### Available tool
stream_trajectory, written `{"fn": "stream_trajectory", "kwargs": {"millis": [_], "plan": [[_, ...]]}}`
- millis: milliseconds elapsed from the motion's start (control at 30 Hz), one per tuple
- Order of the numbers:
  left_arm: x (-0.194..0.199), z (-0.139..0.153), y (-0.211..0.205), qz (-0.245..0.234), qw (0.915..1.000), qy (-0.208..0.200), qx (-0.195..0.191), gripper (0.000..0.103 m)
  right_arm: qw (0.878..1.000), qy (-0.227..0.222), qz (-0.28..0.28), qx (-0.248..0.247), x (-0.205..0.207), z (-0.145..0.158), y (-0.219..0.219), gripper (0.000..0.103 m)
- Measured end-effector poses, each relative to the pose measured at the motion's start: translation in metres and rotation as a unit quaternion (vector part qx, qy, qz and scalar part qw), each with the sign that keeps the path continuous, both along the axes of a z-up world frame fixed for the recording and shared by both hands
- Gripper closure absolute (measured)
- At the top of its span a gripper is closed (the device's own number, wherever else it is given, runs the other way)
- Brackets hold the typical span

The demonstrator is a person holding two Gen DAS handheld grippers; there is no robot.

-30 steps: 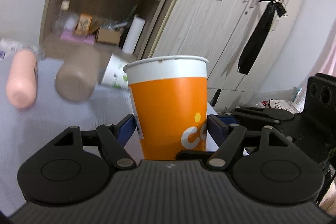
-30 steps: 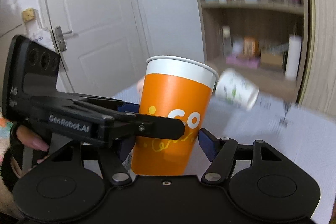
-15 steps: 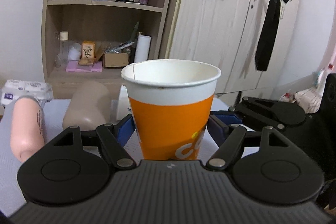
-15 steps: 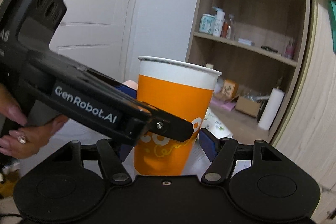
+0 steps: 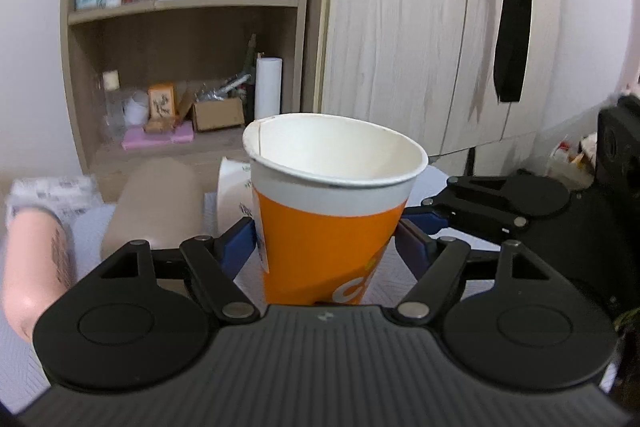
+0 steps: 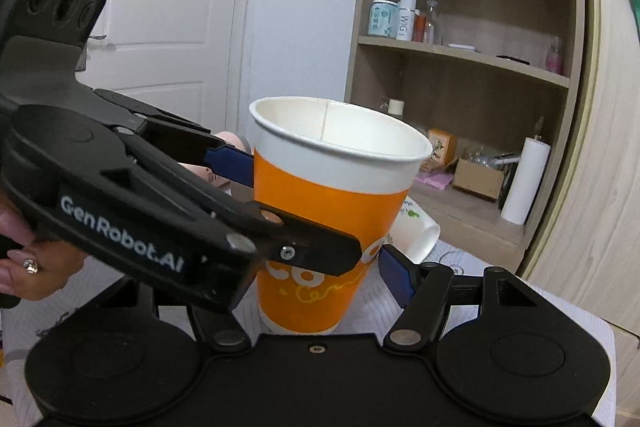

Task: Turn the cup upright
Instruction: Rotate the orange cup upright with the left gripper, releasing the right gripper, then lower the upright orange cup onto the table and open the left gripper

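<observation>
Cup: orange paper cup with white rim, mouth up, slightly tilted, above the pale quilted surface.
Left gripper: blue pads clamped on the cup's sides.
Right gripper: right pad just clear of the cup; left pad hidden, grip unclear.
Behind: white printed paper cup on its side.

Orange cup hemmed by both hand-held grippers — lying white cup, tan cylinder block behind.

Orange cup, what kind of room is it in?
Probably a room at home, maybe a bedroom: the orange cup sits before a wooden shelf of bottles, a wardrobe and a white door.
</observation>
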State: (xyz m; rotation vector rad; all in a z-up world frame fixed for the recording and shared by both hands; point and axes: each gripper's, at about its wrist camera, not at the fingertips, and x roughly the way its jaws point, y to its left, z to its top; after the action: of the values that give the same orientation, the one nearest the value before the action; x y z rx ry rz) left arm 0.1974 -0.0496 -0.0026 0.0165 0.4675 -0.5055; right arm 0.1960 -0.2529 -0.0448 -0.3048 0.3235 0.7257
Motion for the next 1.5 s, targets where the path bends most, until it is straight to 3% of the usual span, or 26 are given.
{"fn": "stream_trajectory", "kwargs": {"millis": [267,500,833,1200,1500], "plan": [[-0.006,-0.003,0.003,0.0,0.9999,-0.001,-0.014,0.028,1.0,0.017,0.008,0.021,0.005,0.002,-0.006,0.03],[-0.001,-0.003,0.008,0.006,0.9988,0.029,-0.039,0.026,1.0,0.015,0.006,0.022,0.003,0.002,-0.006,0.029],[-0.031,-0.001,0.019,0.021,0.9983,0.031,-0.045,0.018,1.0,0.011,-0.016,0.018,-0.024,0.005,-0.017,0.024],[-0.102,0.014,0.044,0.123,0.9922,-0.009,-0.018,0.018,0.992,-0.003,-0.118,0.035,-0.086,0.018,-0.029,0.024],[-0.143,0.034,0.058,0.16,0.987,-0.019,0.001,0.018,0.983,-0.019,-0.172,0.052,-0.133,0.042,-0.029,0.024]]}}
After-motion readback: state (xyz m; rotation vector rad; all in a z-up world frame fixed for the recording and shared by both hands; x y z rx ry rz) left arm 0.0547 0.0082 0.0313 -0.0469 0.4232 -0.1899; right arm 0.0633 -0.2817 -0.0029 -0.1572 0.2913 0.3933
